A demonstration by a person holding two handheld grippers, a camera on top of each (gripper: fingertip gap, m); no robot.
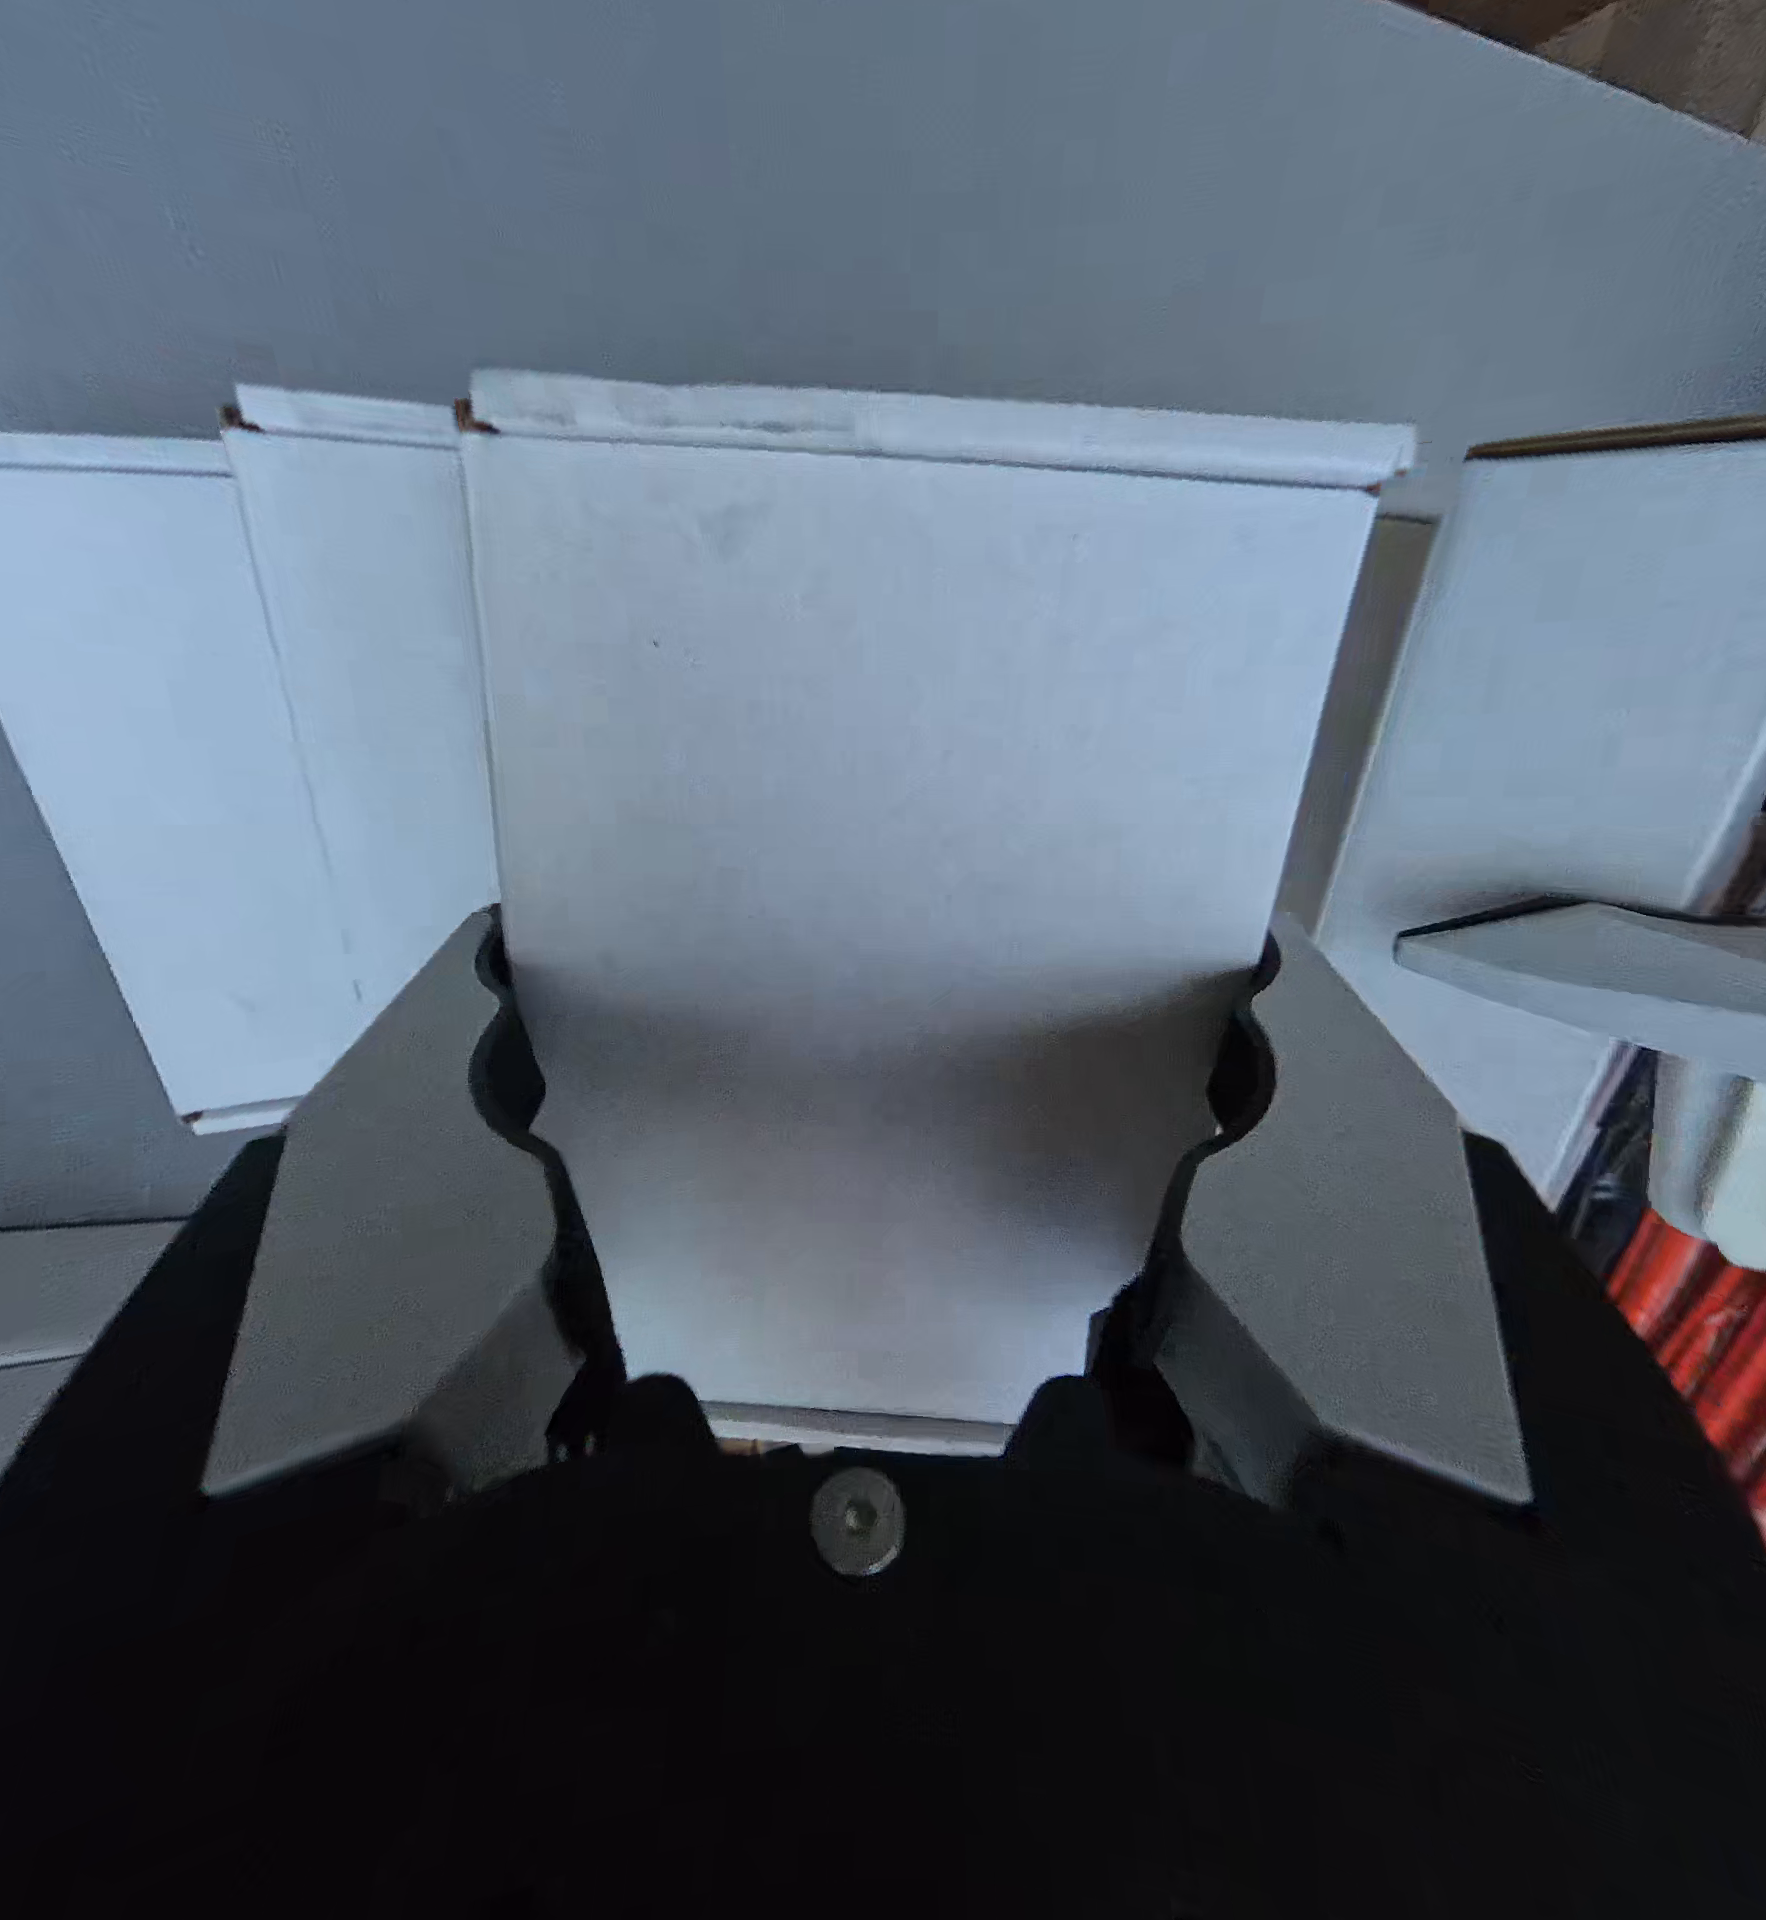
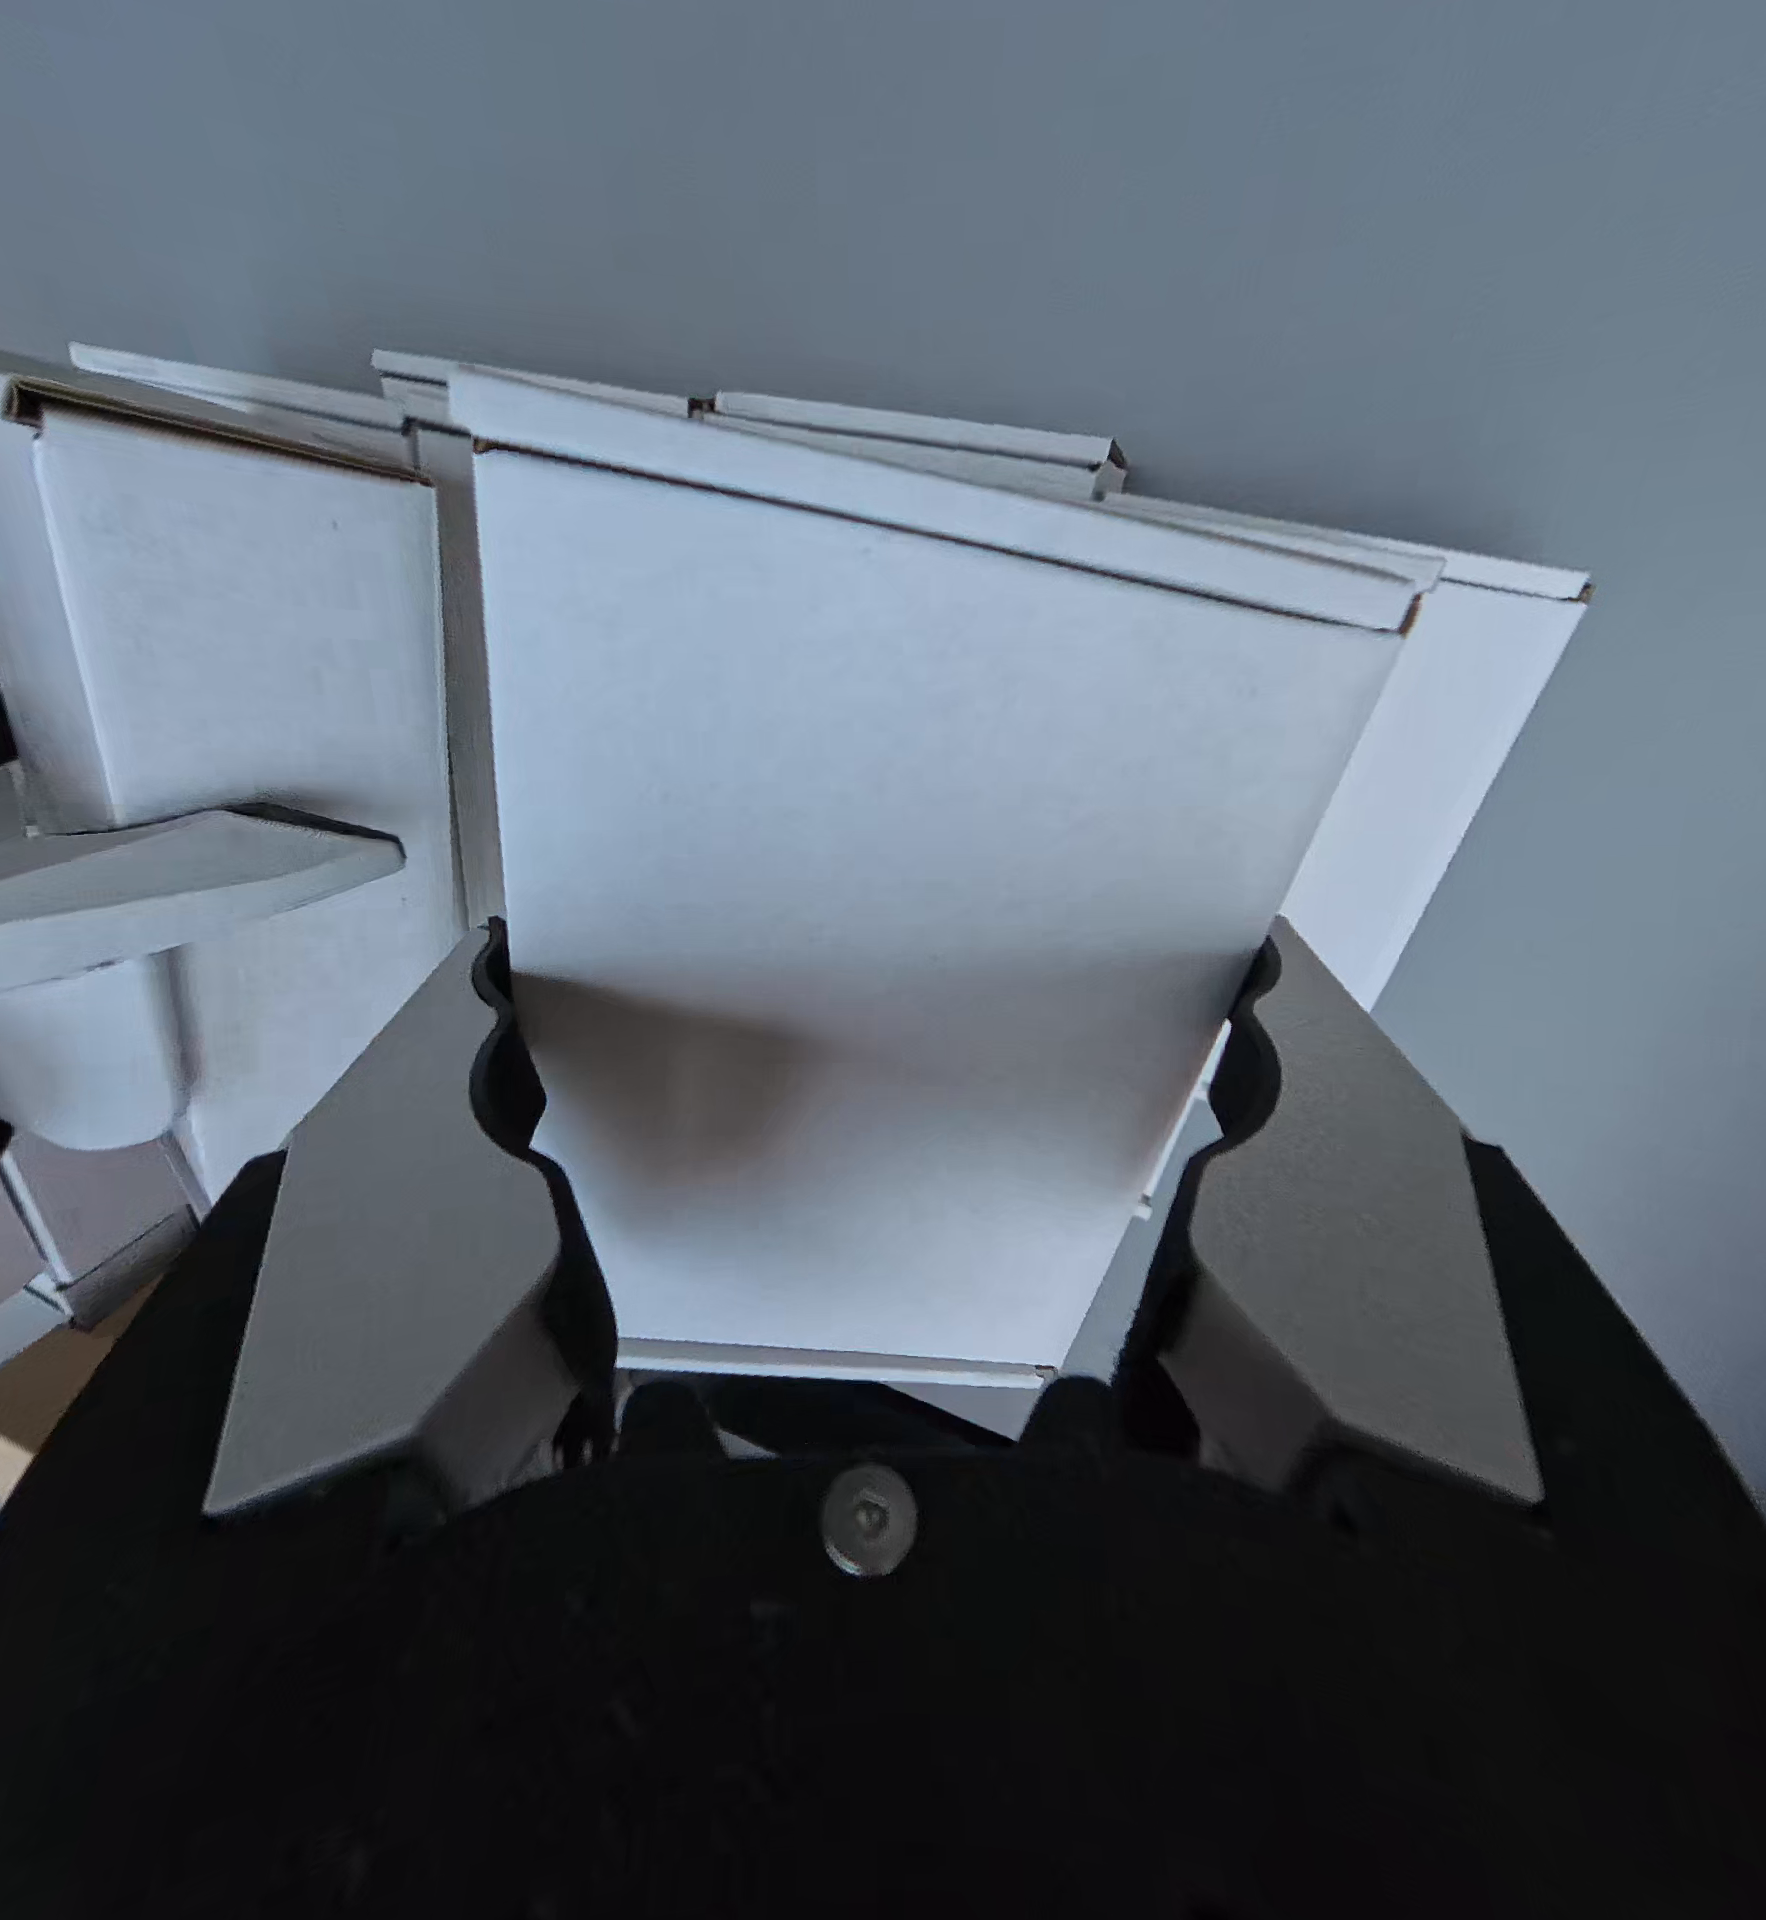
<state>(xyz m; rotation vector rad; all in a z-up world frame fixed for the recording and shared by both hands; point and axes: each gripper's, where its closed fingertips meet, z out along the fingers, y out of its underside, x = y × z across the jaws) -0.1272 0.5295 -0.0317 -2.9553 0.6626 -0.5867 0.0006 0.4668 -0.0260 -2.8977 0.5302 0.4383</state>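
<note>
Left gripper wide, its jaws bearing on both side edges of a flat white box. Right gripper likewise clamps a second flat box. Both boxes stand upright among others leaning on a grey wall. Judged light, stiff corrugated card, faces smooth; walls may dent if squeezed. Side edges near the lower end look the soundest hold.

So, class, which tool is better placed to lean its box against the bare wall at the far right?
Probably the right tool: its white box sits nearest that bare wall; the left tool holds the other box farther left.
</note>
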